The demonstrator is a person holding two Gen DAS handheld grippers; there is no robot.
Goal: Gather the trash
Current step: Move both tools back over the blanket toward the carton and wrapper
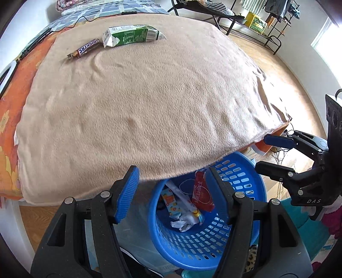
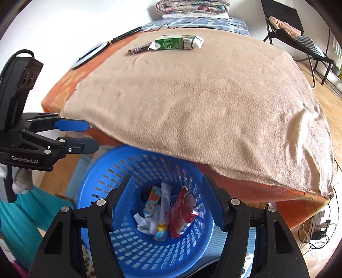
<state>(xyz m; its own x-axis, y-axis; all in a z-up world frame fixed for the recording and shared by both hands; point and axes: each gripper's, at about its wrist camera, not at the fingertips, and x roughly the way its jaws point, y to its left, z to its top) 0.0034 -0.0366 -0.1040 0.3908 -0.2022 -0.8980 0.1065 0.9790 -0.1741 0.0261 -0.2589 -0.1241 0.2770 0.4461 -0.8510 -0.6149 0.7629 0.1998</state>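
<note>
A blue perforated basket (image 1: pixel 241 246) (image 2: pixel 102 188) stands on the floor at the near edge of the bed and holds a red wrapper (image 1: pixel 202 197) (image 2: pixel 181 213), a colourful wrapper (image 2: pixel 152 200) and crumpled white paper (image 1: pixel 183 223). A Snickers bar (image 1: pixel 85 48) (image 2: pixel 139 48) and a green carton (image 1: pixel 132 35) (image 2: pixel 177 42) lie at the far side of the beige blanket (image 1: pixel 139 107) (image 2: pixel 192 102). My left gripper (image 1: pixel 173 188) (image 2: pixel 89 136) is open and empty above the basket. My right gripper (image 2: pixel 167 201) (image 1: pixel 265 154) is open and empty over the basket.
A white ring light (image 2: pixel 89 56) and cables lie on the orange sheet at the bed's far left. Folded bedding (image 2: pixel 192 8) sits at the bed's head. A folding chair (image 2: pixel 299 38) and a clothes rack (image 1: pixel 267 23) stand on the wooden floor to the right.
</note>
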